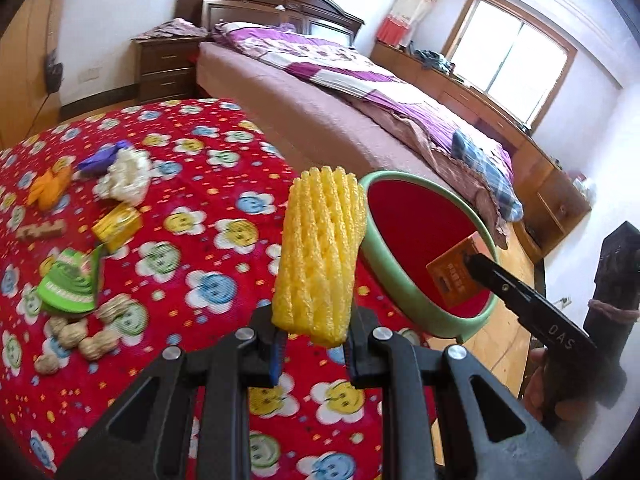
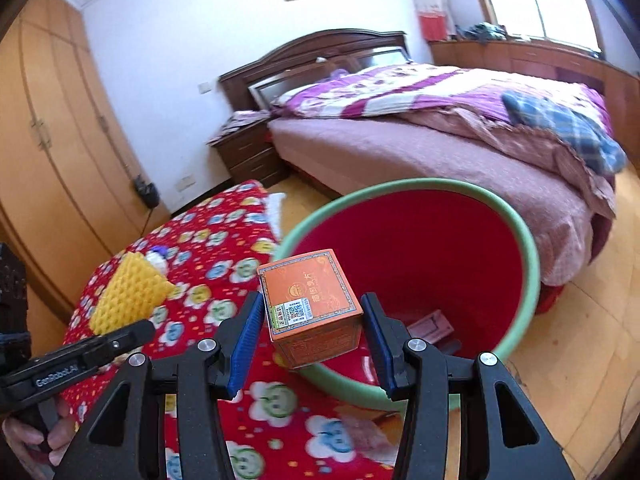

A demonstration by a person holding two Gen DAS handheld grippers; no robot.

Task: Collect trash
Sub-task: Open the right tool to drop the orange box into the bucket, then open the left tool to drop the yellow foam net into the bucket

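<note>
My left gripper [image 1: 314, 346] is shut on a yellow foam fruit net [image 1: 320, 252] that stands upright above the red flowered tablecloth [image 1: 192, 280], just left of the bin. That foam net [image 2: 128, 294] and the left gripper [image 2: 132, 332] also show at the left of the right wrist view. My right gripper [image 2: 310, 344] is shut on an orange box [image 2: 310, 304], its blue pads pressing both sides, over the near rim of the green bin [image 2: 528, 248] with a red lining. In the left wrist view the orange box [image 1: 452, 276] hangs over the bin [image 1: 384, 256].
On the cloth lie several peanuts [image 1: 80, 336], a green wrapper [image 1: 70, 284], a yellow packet [image 1: 118, 226], white crumpled paper [image 1: 128, 176], a purple scrap [image 1: 104, 158] and an orange piece [image 1: 50, 188]. A pink item [image 2: 432, 324] lies in the bin. A bed [image 1: 360, 92] stands behind.
</note>
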